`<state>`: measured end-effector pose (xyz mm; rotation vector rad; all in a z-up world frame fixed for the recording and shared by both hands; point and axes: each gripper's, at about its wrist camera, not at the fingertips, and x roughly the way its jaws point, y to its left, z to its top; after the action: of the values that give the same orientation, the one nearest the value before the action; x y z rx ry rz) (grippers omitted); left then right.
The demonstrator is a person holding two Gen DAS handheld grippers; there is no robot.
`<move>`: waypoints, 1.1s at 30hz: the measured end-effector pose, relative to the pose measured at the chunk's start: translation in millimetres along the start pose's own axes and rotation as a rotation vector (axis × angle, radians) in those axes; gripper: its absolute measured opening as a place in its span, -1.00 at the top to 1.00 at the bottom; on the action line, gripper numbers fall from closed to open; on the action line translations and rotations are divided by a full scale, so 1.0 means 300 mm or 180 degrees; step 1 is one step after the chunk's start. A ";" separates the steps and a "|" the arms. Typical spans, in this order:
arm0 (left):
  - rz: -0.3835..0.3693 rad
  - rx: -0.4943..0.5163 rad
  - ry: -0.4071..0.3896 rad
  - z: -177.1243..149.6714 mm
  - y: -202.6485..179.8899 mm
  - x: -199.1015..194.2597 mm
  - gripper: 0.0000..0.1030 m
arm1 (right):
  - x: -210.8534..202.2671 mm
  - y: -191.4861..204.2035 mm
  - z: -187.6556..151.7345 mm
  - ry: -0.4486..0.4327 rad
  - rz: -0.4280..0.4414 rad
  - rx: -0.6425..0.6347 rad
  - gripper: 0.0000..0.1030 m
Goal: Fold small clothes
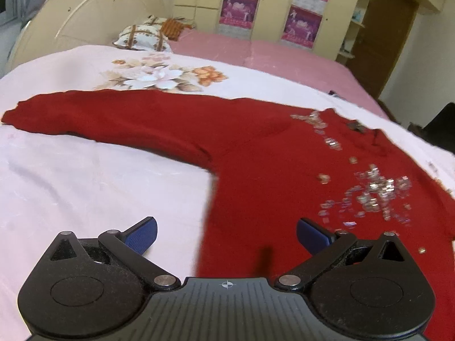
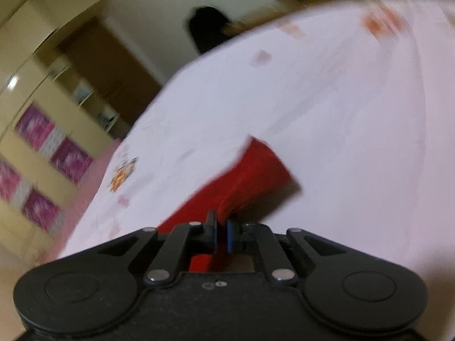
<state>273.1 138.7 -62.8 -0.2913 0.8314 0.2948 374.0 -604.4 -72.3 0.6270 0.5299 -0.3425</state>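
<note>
A dark red long-sleeved top with silver sequins on its chest lies spread on the bed, one sleeve stretched out to the left. My left gripper is open and empty, hovering over the top's lower edge. In the blurred right wrist view, my right gripper is shut on a piece of the red top, probably its other sleeve, and lifts it off the sheet.
The bed has a pale pink sheet with a flower print, a pink cover behind and a pillow at the headboard. Cream cupboards with purple posters and a brown door stand beyond.
</note>
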 end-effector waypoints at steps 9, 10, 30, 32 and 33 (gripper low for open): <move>-0.0133 -0.0231 -0.0034 0.018 0.125 -0.029 -1.00 | -0.137 0.681 -0.381 0.0244 0.1085 -0.1692 0.87; -0.0166 -0.0253 -0.0045 0.020 0.135 -0.037 -1.00 | -0.140 0.761 -0.451 0.0369 0.1227 -0.1787 0.87; -0.0907 -0.0335 -0.0003 0.105 -0.021 0.072 -0.99 | -0.275 1.157 -0.852 0.0988 0.2129 -0.2385 0.08; -0.1212 -0.0428 0.0079 0.127 -0.110 0.146 -0.99 | -0.294 1.068 -0.791 0.1002 0.2065 -0.2129 0.08; -0.1298 -0.0460 0.0144 0.134 -0.150 0.183 -0.98 | -0.303 1.025 -0.762 0.1000 0.2021 -0.2040 0.08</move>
<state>352.0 119.8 -72.6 -0.5946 0.7765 -0.0343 356.9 -212.8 -35.3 0.1948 0.6659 0.5235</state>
